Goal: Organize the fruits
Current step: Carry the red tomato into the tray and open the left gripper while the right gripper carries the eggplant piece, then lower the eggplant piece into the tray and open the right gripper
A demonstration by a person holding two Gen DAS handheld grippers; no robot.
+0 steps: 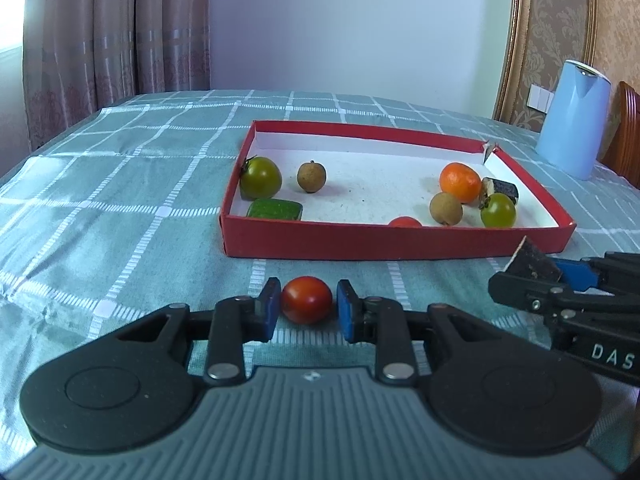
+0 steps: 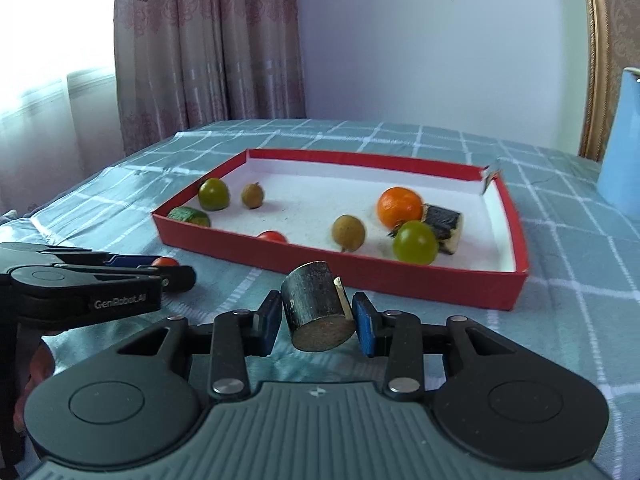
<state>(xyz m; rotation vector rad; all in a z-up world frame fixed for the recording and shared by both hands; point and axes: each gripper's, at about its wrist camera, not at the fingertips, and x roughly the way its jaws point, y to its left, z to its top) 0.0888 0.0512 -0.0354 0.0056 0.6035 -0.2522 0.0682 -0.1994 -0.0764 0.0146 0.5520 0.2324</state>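
Observation:
A red cherry tomato [image 1: 307, 299] lies on the tablecloth in front of the red box [image 1: 360, 238]. My left gripper [image 1: 306, 306] is around it; the left pad touches it and the right pad stands a little off. My right gripper [image 2: 316, 312] is shut on a dark cylindrical piece [image 2: 316, 310], held above the cloth just before the box [image 2: 400, 276]; it also shows in the left wrist view [image 1: 530, 262]. In the box lie two green tomatoes [image 1: 260, 177] [image 1: 498, 210], two longans [image 1: 311, 176] [image 1: 446, 208], an orange [image 1: 460, 182], a red tomato [image 1: 405, 222], a green piece [image 1: 275, 209] and another dark piece [image 1: 500, 189].
A light blue kettle [image 1: 572, 120] stands at the back right beside a wooden chair [image 1: 628, 132]. The checked teal tablecloth [image 1: 120, 200] covers the table; curtains hang behind at the left.

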